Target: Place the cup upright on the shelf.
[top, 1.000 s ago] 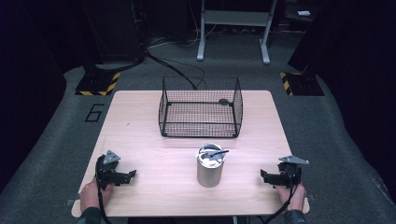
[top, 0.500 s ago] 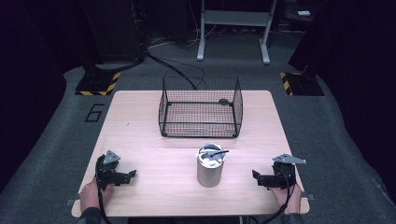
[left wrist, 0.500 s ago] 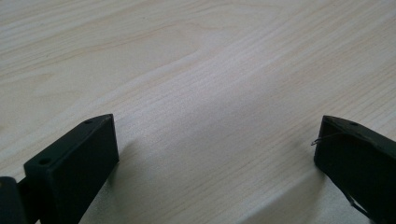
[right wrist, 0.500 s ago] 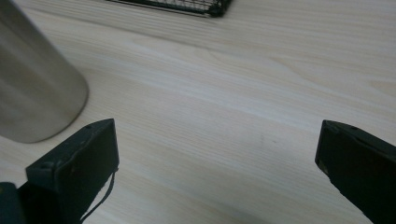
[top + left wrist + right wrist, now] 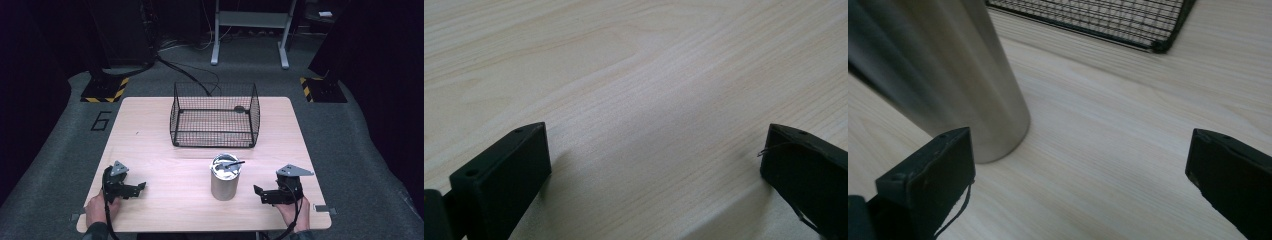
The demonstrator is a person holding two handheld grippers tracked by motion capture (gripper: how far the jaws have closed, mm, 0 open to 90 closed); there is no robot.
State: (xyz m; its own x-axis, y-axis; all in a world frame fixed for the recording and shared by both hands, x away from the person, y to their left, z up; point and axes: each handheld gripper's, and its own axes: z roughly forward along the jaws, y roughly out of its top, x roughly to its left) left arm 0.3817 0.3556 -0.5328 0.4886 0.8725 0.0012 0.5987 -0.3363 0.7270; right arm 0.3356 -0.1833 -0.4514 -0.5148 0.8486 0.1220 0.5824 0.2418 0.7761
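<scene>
A steel canister [image 5: 225, 177] stands upright near the table's front middle, with a dark utensil lying across its open top. In the right gripper view the canister [image 5: 943, 70] rises close at the left, just beyond one jaw. My right gripper [image 5: 259, 192] rests low on the table to the canister's right, open and empty, pointing toward it. My left gripper [image 5: 141, 187] sits near the front left of the table, open with bare wood between its jaws. A black wire basket [image 5: 215, 115] stands behind the canister.
The wooden table [image 5: 150, 135] has bare surface on both sides of the basket. The basket's lower edge [image 5: 1088, 20] shows across the top of the right gripper view. Dark floor, cables and stand legs surround the table.
My right gripper has slid leftward toward the canister. The left gripper and the canister have stayed put.
</scene>
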